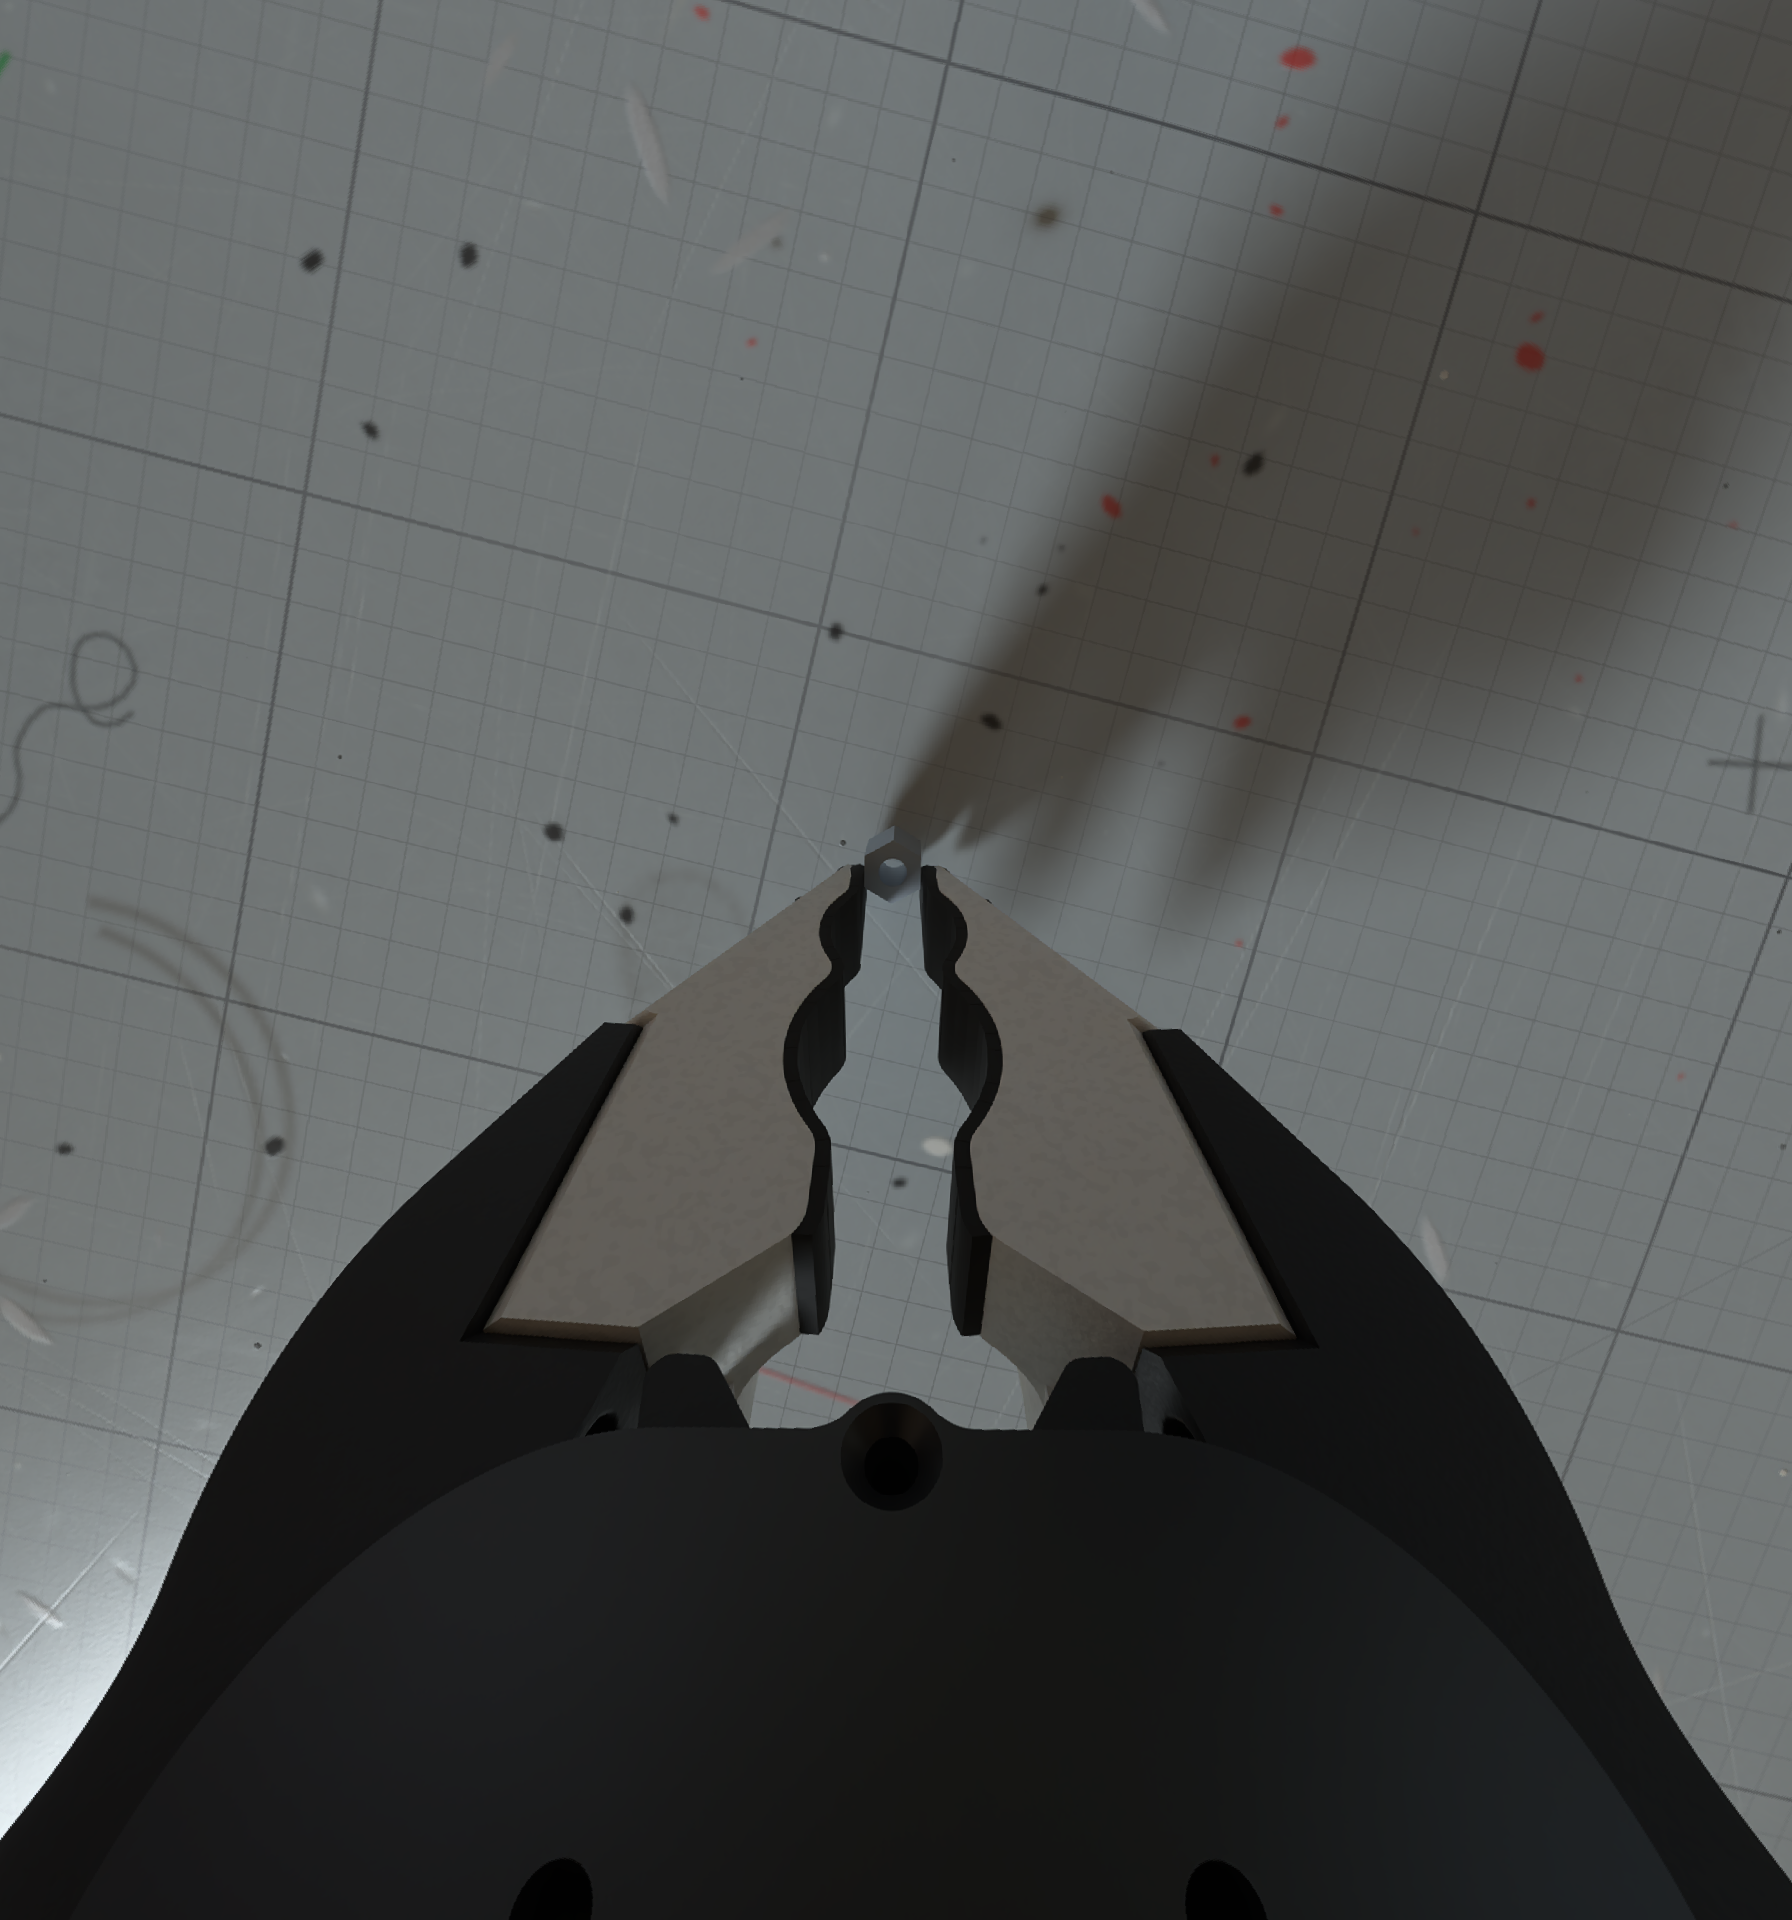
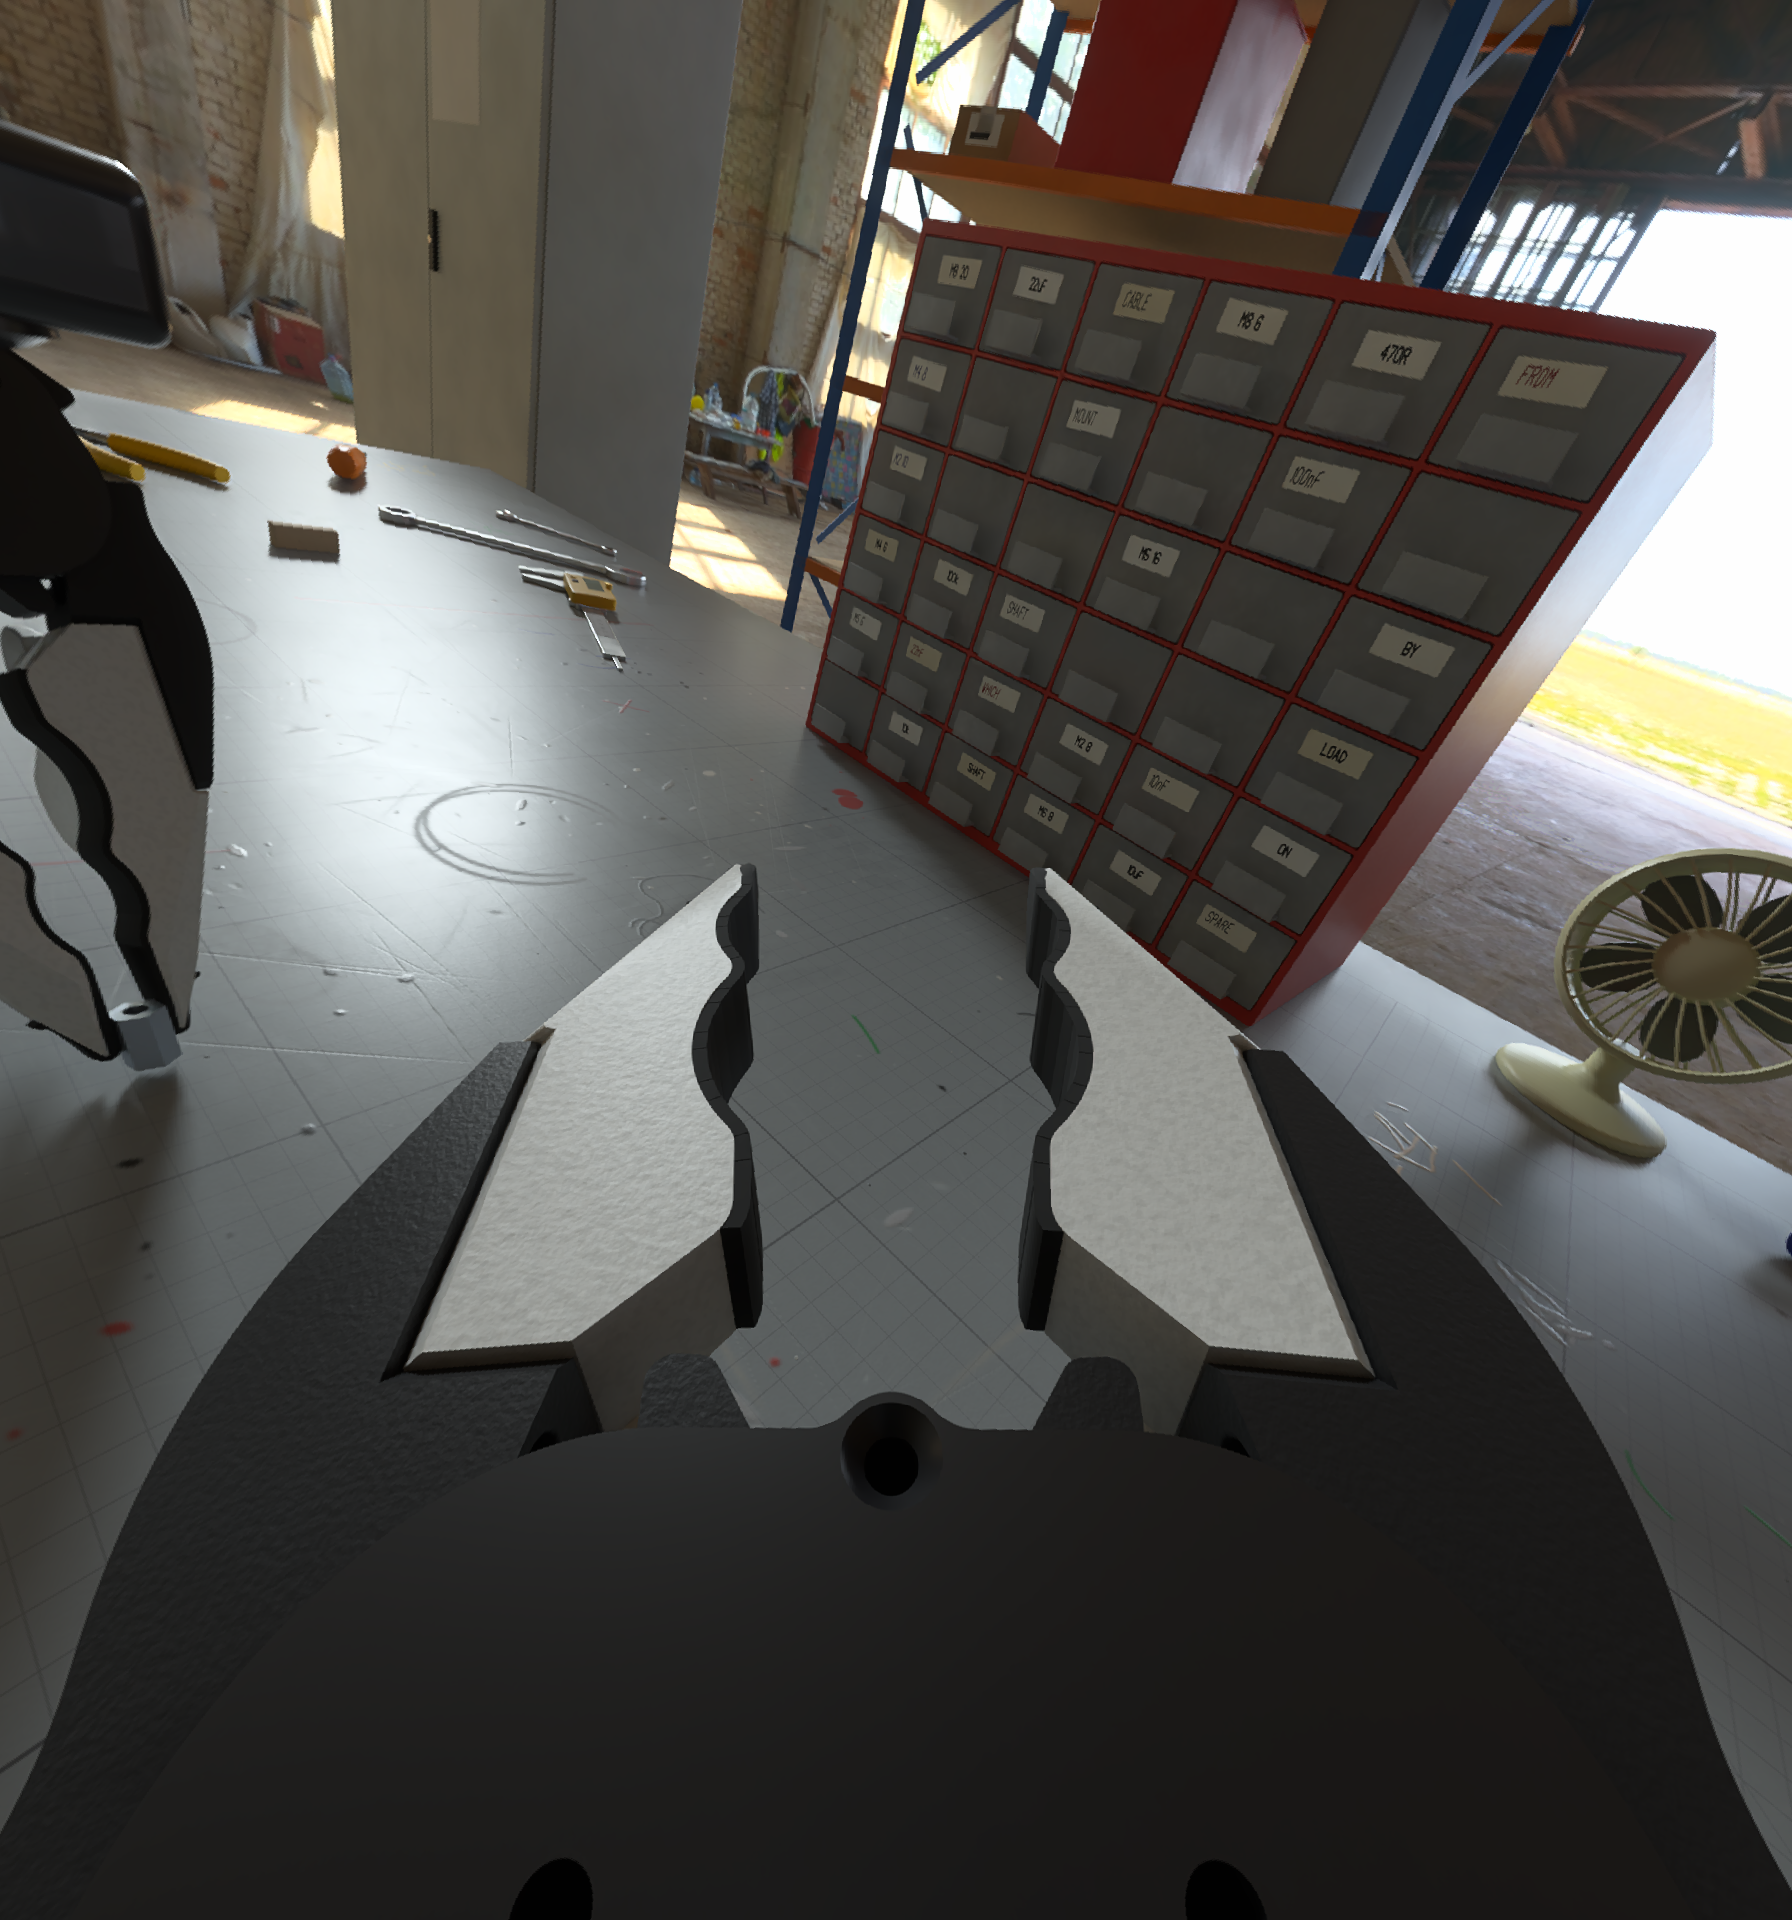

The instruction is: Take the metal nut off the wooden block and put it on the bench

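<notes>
Left tool (image 1: 890,871) pinching metal nut (image 1: 889,869), right-view-only wooden block (image 2: 303,539) far behind.

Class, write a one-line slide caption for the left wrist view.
Left gripper pinches the metal nut at its fingertips above the gridded bench.

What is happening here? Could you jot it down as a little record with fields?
Left gripper: shut on the metal nut, held at its fingertips low over the bench
Right gripper: open, holding nothing
Wooden block: far back on the bench, nothing on it
Nearby: red drawer cabinet, cream desk fan, wrenches
Stage: nut is off the block, not yet released
</notes>
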